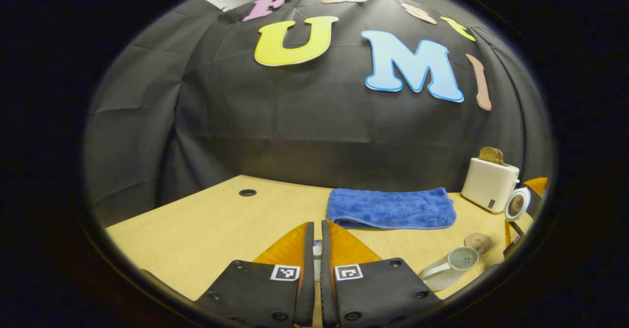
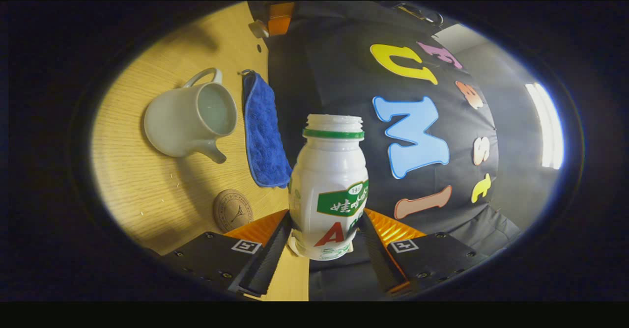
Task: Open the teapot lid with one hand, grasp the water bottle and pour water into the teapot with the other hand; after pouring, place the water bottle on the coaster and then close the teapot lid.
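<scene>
— What's on the wooden table (image 2: 147, 180)?
— Open teapot (image 2: 189, 119), blue towel (image 2: 263, 131) beside it, coaster (image 2: 232, 210) (near the black cloth wall).
— Tongs?
— Right gripper (image 2: 327, 230) clamps the water bottle (image 2: 329, 190); left gripper (image 1: 317, 259) pinches something small, likely the lid.

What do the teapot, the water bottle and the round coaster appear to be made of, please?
Teapot: likely glazed ceramic, smooth off-white with a soft sheen. Water bottle: apparently plastic, glossy white with a threaded neck and a printed label. Coaster: possibly cork or wood, matte brown with a stamped mark.
</scene>
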`<state>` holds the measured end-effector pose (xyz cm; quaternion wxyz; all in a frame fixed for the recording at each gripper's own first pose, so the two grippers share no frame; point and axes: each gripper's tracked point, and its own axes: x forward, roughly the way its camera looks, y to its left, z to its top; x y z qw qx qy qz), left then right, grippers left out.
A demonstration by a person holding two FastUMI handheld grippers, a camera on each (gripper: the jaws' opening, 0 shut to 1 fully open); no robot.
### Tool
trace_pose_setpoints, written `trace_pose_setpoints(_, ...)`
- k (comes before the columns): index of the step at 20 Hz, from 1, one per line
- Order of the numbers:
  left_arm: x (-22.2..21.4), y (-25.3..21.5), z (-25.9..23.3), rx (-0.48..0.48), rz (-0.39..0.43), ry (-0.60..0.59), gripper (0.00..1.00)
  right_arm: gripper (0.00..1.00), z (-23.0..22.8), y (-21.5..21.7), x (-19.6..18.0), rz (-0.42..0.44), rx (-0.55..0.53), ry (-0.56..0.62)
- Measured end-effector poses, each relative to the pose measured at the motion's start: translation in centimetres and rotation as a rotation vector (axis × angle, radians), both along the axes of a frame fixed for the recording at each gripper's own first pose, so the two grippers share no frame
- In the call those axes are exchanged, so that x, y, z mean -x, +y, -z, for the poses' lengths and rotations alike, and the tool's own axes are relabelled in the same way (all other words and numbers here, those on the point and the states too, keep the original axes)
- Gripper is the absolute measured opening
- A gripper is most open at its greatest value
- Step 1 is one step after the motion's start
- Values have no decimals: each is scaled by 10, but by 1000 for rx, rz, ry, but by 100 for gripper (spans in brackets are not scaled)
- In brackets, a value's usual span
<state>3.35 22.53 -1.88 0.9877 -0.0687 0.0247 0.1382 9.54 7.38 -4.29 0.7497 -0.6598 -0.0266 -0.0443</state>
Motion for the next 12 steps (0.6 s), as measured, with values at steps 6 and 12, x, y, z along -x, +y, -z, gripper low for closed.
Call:
trace_pose_setpoints(6,-2,0,3,6,0,7,16,80,-2,8,-8,-22,99,-14)
trace_pose_setpoints(12,-2,-1,4,11,1,12,15,80,-5,8,-8,-27,188,-25)
